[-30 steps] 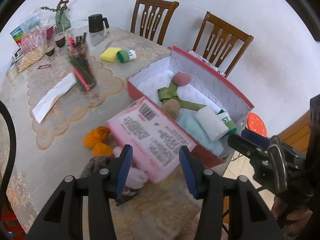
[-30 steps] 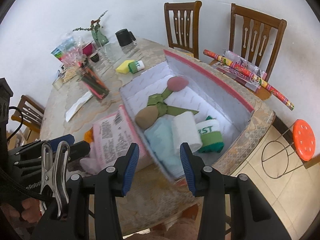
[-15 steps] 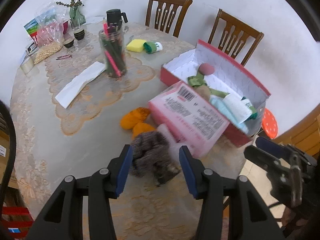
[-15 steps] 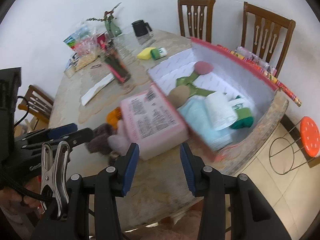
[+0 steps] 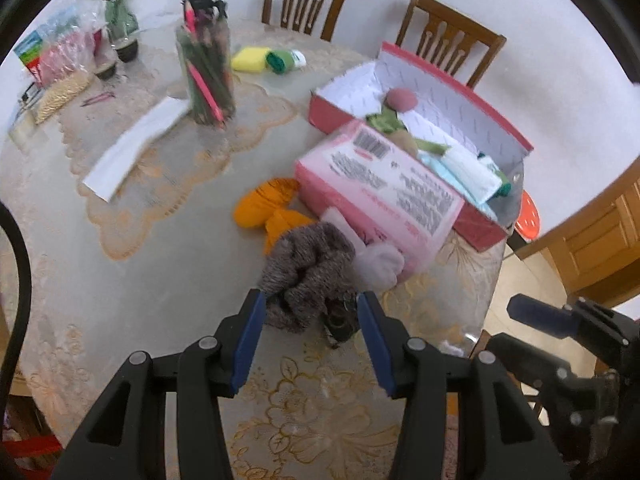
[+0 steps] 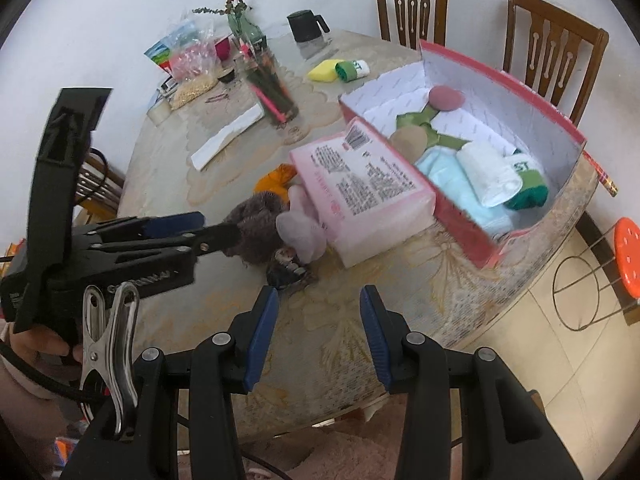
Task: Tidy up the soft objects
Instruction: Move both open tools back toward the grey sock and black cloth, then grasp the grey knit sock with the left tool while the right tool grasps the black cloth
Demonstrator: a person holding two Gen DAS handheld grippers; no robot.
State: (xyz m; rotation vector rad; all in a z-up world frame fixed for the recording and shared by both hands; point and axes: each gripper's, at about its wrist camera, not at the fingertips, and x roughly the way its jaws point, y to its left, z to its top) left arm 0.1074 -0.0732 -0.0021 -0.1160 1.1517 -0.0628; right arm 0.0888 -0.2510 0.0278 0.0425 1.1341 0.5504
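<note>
A grey-brown fuzzy bundle [image 5: 308, 272] lies on the table in front of a pink packet [image 5: 380, 184]. Beside it are a pale pink soft piece [image 5: 380, 264] and orange soft pieces [image 5: 264, 208]. My left gripper [image 5: 310, 320] is open, with the near end of the fuzzy bundle between its blue pads [image 5: 250, 336]; the right wrist view shows this gripper [image 6: 224, 232] at the bundle [image 6: 256, 224]. My right gripper [image 6: 318, 308] is open and empty above the table's front edge. The red box [image 6: 520, 80] holds a light blue cloth [image 6: 460, 188], a white roll [image 6: 488, 172] and a green sock [image 6: 528, 188].
A small dark item [image 6: 288, 270] lies just ahead of the right gripper. A jar of pencils [image 5: 206, 76], a yellow sponge [image 5: 250, 58], a green roll [image 5: 284, 60] and a white paper strip [image 5: 136, 148] sit farther back. Chairs stand behind, with an orange stool [image 6: 628, 256] beside the table.
Both grippers have moved left, away from the red box. The left one has sunk toward the fuzzy bundle, which now lies between its pads. Neither opening has changed.
</note>
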